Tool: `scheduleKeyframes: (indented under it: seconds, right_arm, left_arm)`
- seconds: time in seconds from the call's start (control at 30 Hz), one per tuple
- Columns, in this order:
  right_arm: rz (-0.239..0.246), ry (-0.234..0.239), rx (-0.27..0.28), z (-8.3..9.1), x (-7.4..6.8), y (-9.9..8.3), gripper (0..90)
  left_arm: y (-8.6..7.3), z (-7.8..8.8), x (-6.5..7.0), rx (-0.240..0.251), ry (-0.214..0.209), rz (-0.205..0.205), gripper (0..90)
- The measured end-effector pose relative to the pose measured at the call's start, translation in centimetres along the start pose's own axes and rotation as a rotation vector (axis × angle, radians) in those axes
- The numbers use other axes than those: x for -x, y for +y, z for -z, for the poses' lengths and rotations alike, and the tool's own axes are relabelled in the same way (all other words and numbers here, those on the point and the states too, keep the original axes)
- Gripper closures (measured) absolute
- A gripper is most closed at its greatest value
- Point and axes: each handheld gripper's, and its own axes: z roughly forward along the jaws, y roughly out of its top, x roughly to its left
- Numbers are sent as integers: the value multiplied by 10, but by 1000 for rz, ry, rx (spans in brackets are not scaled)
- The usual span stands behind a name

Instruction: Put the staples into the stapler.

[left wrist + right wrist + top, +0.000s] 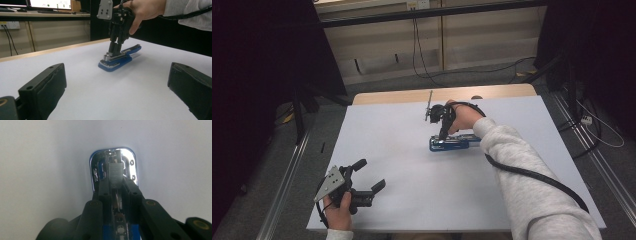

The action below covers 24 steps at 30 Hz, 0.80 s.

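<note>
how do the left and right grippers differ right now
The left gripper has its jaws spread wide with nothing between them; the right gripper has its jaws closed on the blue stapler. The left lies low near the table's front edge; the right points down mid-table. Both are black and hand-held.

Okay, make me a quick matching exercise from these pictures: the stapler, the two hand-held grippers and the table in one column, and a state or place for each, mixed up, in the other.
Column one:
1. blue stapler
2. left hand-held gripper
3. right hand-held gripper
4. table

Column two:
A. jaws spread wide, holding nothing, near the front left corner
B. white top with a wooden far edge
C. lying flat past the middle of the table, opened up
D. pointing down, jaws closed around a metal part of the stapler

Pairs: 1-C, 2-A, 3-D, 4-B
</note>
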Motion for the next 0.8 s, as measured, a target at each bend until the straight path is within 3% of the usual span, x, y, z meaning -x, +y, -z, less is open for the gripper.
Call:
scheduleKeyframes:
  seconds: [0.8]
  right_arm:
    - [14, 4, -13, -2, 0, 3, 790]
  left_arm:
    - [0, 0, 0, -3, 5, -5, 21]
